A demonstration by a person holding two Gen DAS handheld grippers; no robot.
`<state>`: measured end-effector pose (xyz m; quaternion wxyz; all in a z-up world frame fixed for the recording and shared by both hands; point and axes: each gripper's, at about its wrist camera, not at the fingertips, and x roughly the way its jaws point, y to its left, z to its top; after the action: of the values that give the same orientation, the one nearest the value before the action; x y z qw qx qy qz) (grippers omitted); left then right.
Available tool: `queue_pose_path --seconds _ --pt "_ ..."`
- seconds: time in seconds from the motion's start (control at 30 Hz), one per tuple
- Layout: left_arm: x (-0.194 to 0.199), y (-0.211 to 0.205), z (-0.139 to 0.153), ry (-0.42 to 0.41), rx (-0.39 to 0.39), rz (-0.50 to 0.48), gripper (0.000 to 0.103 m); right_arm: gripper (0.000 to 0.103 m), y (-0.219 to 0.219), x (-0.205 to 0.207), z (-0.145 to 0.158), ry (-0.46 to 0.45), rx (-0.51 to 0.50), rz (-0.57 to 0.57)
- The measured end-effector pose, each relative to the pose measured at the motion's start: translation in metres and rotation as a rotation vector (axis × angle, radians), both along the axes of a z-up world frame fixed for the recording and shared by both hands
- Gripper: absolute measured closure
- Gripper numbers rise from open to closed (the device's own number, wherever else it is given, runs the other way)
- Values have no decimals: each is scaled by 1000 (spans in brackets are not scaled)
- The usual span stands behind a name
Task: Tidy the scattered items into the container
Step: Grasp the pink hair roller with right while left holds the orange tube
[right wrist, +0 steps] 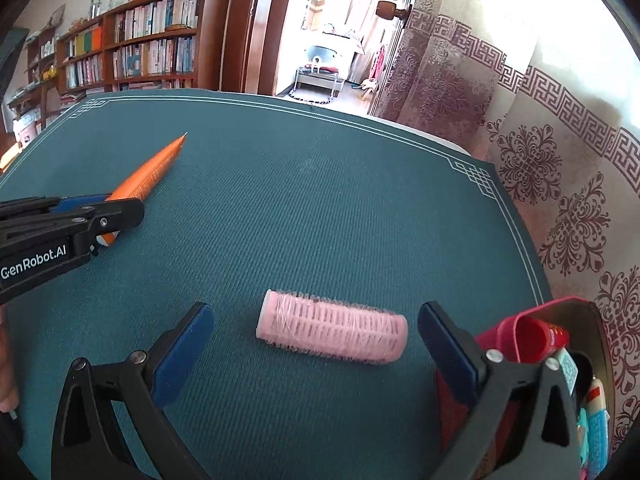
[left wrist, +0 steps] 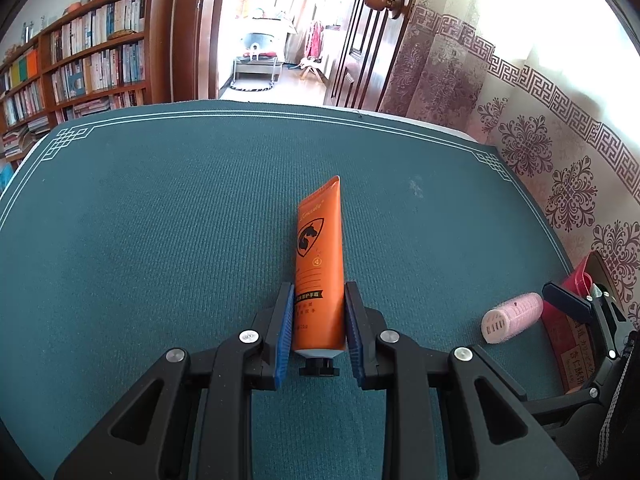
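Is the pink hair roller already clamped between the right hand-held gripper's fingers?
No, the pink cylindrical hair roller lies on the green mat, clear of the open right hand-held gripper.

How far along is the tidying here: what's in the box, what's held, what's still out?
Done: several items already sit in the box at the mat's right edge, among them a red one. In hand: the left claw is shut on the orange tube. Left: the pink roller lies loose on the mat, with the right claw open on either side of it, not gripping yet. Both still need boxing.
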<state>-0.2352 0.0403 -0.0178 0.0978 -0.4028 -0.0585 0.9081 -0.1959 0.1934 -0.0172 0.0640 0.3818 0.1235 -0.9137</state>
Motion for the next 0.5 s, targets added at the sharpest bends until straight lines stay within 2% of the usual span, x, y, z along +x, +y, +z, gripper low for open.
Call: queue_pose_path --seconds 0.13,0.23,0.33,0.5 --pt "1 -4 2 9 5 10 77 1 -2 14 8 -9 -147 116" --pt "-1 -9 3 11 7 25 77 1 0 20 9 -21 -246 158" --pt "-2 -13 3 7 13 37 77 3 0 21 7 15 -202 93" --pt "-3 -9 0 -3 13 35 77 4 4 5 5 18 -132 -33"
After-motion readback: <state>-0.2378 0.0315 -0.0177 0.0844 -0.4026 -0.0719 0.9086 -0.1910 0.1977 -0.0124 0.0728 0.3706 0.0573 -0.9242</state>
